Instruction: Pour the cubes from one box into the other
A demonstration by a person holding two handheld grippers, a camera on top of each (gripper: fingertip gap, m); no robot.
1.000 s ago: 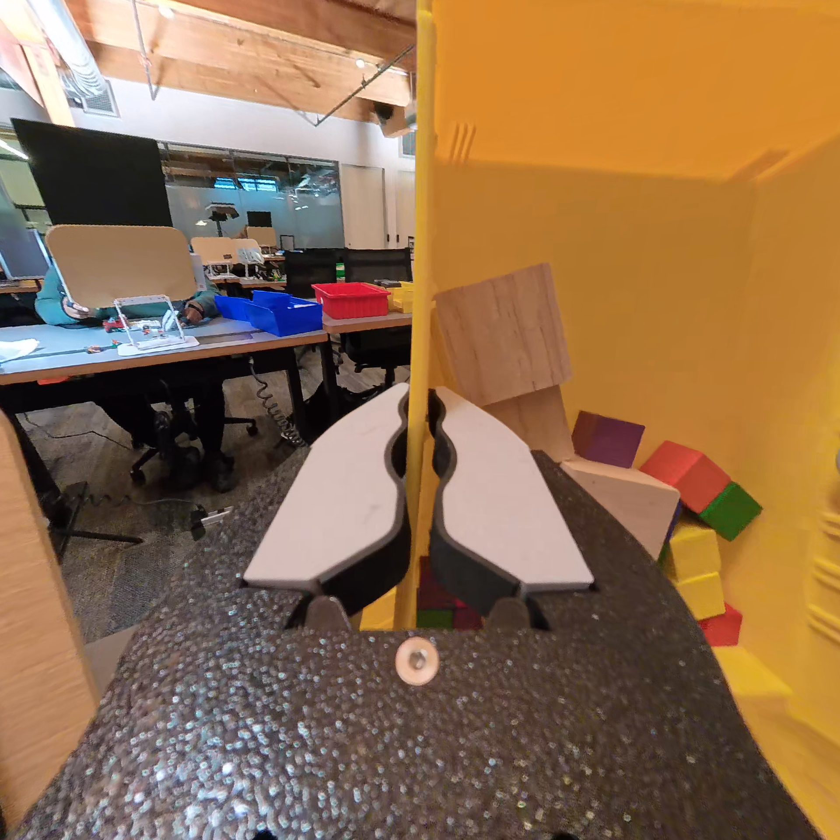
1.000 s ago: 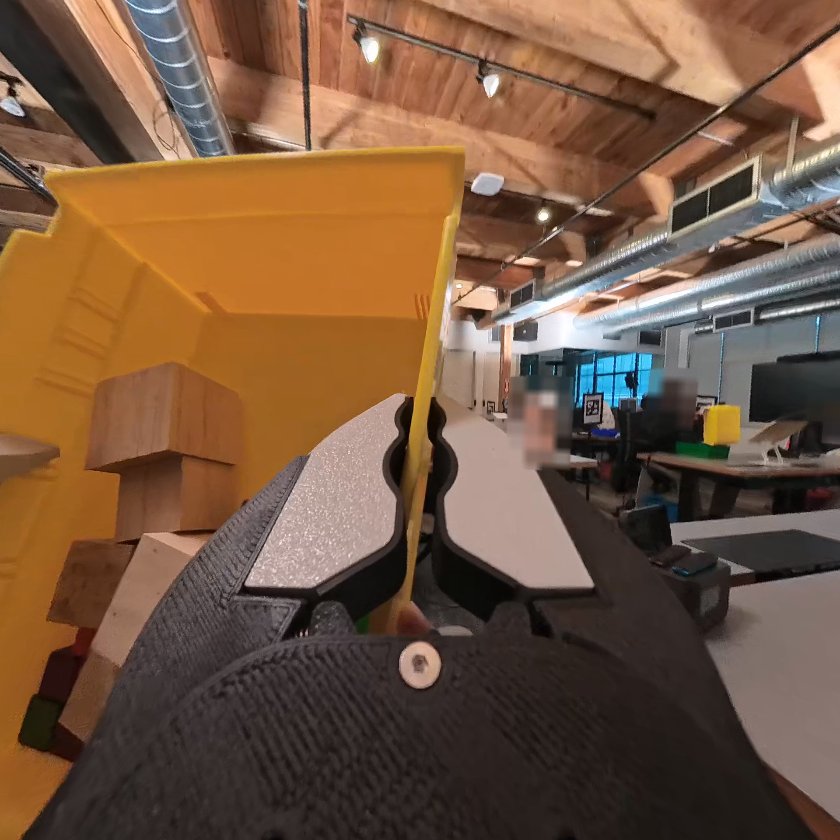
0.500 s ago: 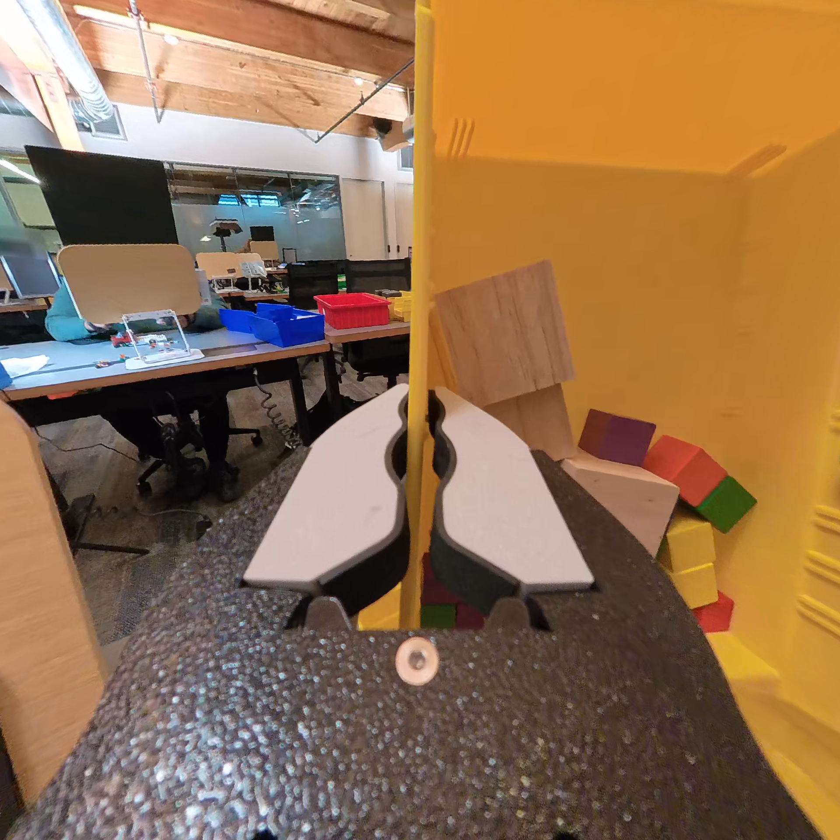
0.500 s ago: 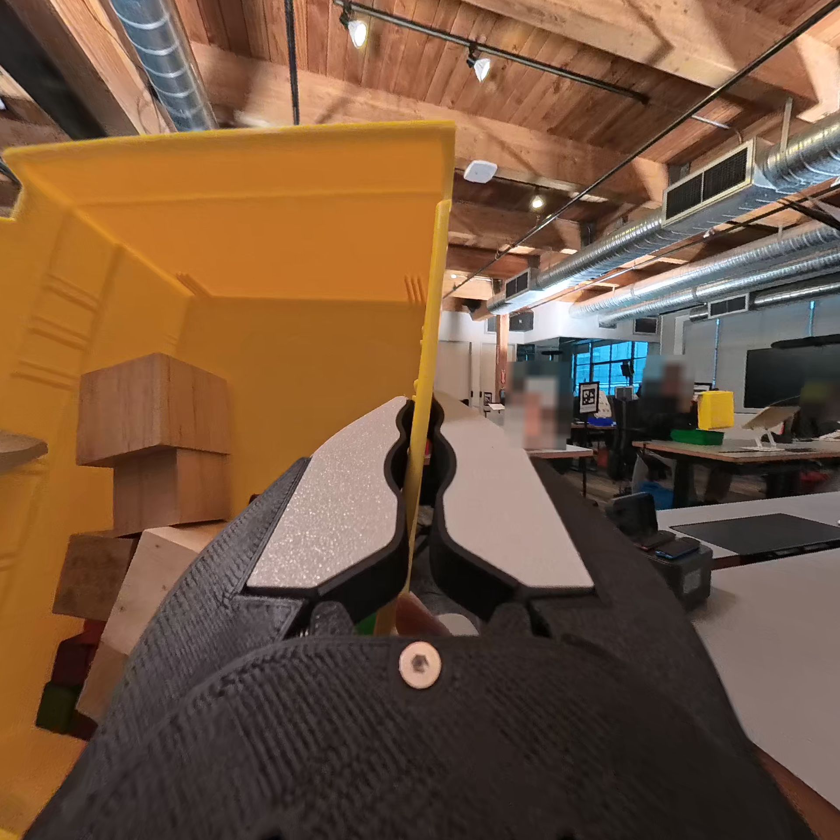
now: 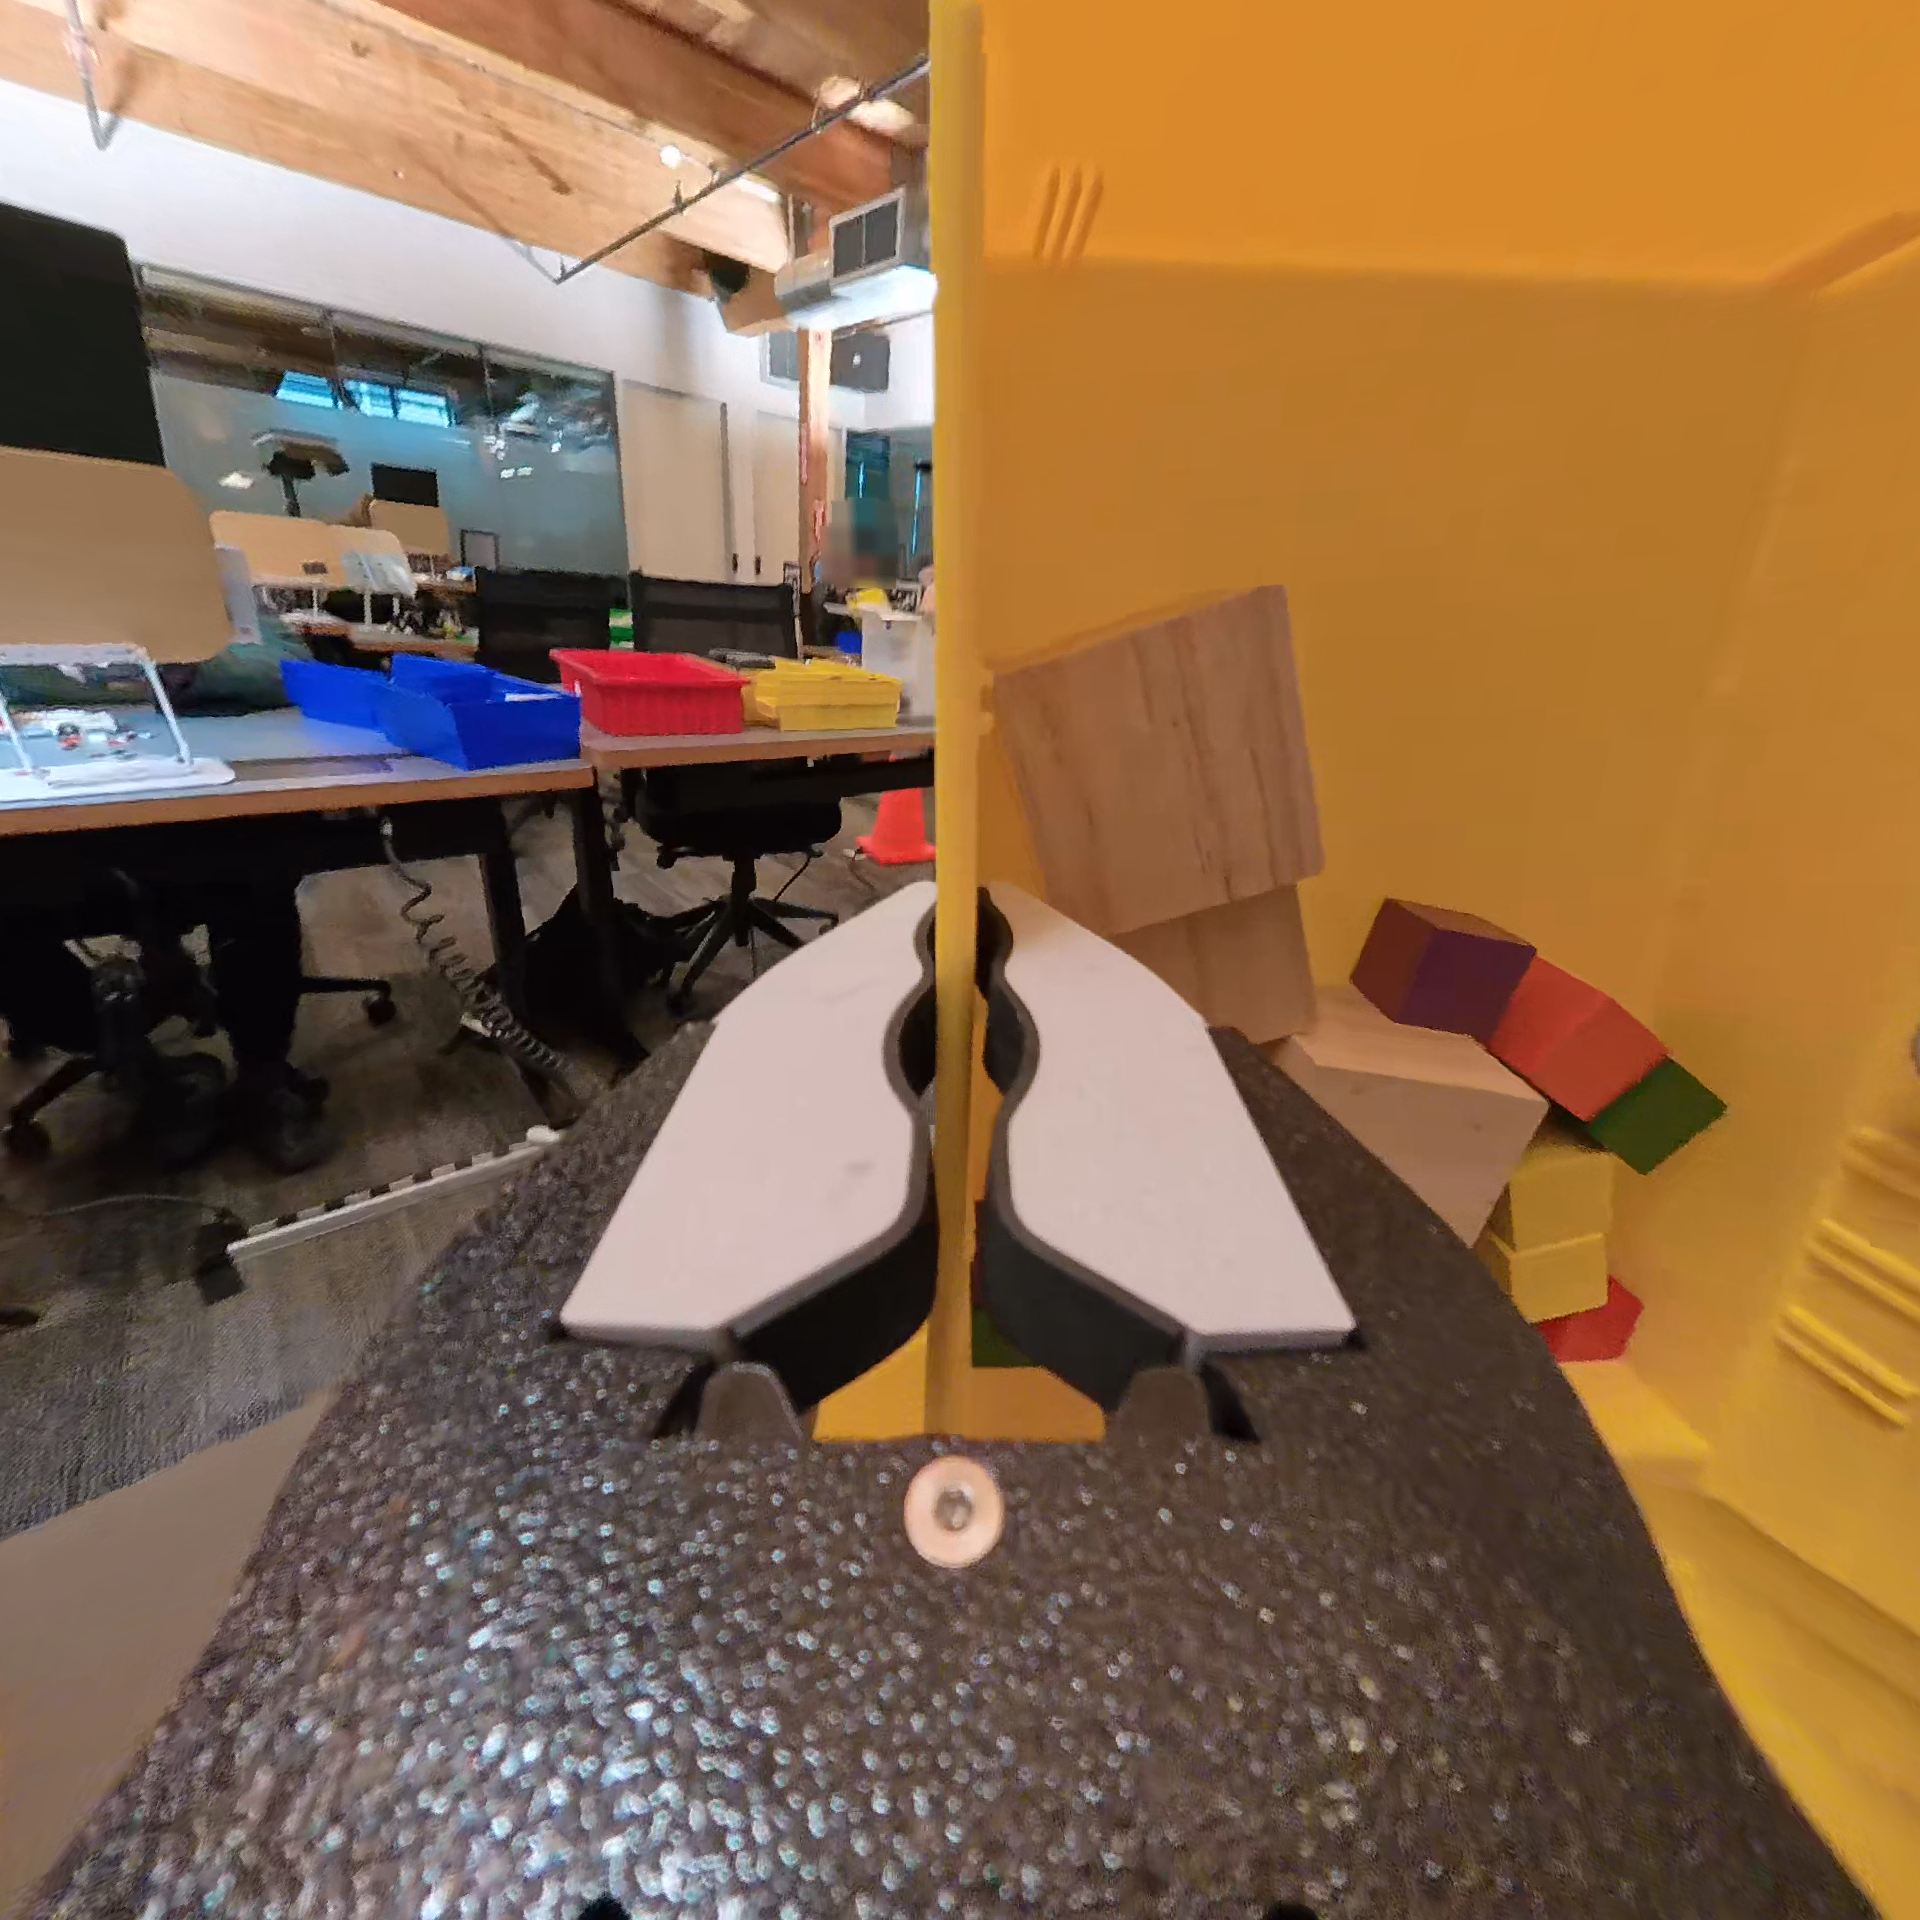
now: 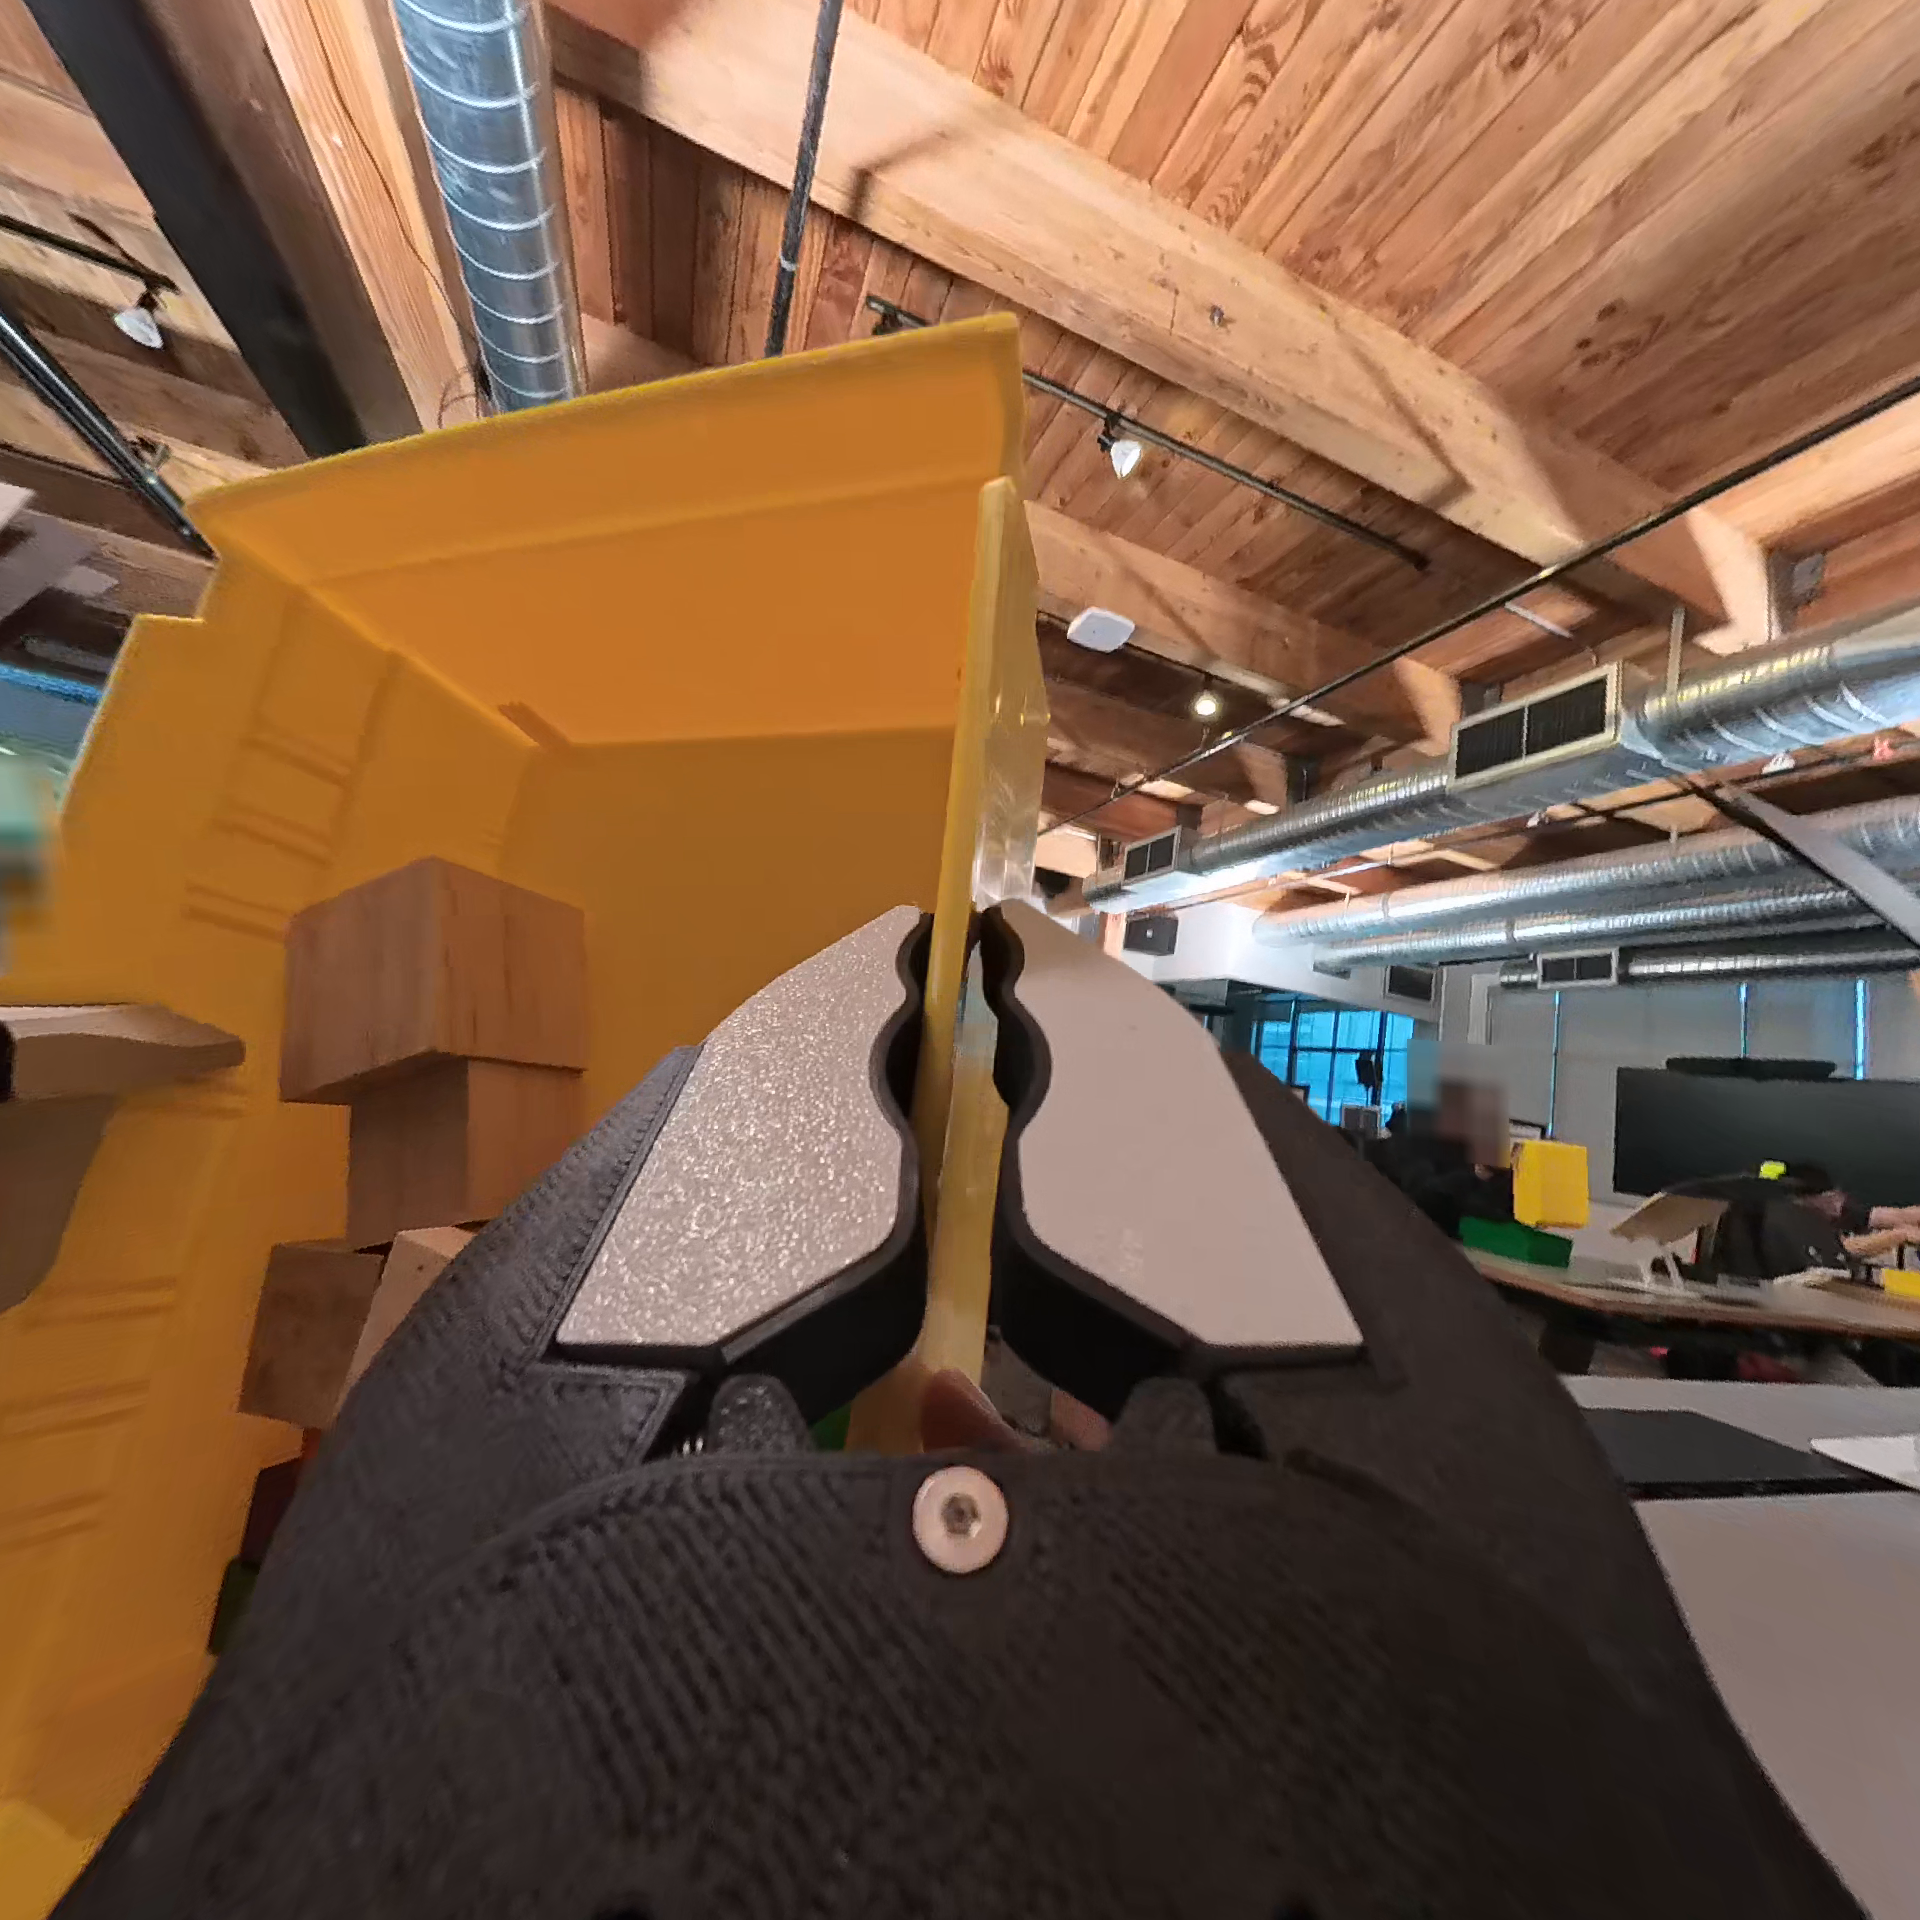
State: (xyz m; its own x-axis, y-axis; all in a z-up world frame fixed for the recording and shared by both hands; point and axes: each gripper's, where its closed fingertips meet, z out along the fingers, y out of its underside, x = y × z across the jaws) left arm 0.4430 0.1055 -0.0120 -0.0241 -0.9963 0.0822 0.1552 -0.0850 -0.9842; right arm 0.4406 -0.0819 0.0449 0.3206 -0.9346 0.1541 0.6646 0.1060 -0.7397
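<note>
Both grippers hold one yellow box (image 5: pixel 1455 520) in the air by opposite side walls. My left gripper (image 5: pixel 956 914) is shut on its left wall. My right gripper (image 6: pixel 951 925) is shut on its right wall; the box (image 6: pixel 644 644) shows there too. Inside lie several cubes: large pale wooden cubes (image 5: pixel 1153 769), a purple cube (image 5: pixel 1439 966), a red cube (image 5: pixel 1569 1034), a green cube (image 5: pixel 1652 1117) and yellow cubes (image 5: pixel 1548 1226). In the right wrist view the wooden cubes (image 6: pixel 431 971) are stacked against the left wall. The other box is not in view.
Desks stand behind at left with blue bins (image 5: pixel 457 707), a red bin (image 5: pixel 649 691) and a yellow bin (image 5: pixel 826 696), office chairs (image 5: pixel 727 810) and an orange cone (image 5: pixel 899 826). A grey table (image 6: pixel 1787 1621) lies at lower right. People sit at far desks (image 6: pixel 1662 1288).
The box has risen and tipped back: the right wrist view now shows more ceiling, the left view has swung to the right. The cubes have barely shifted. Both grips are unchanged.
</note>
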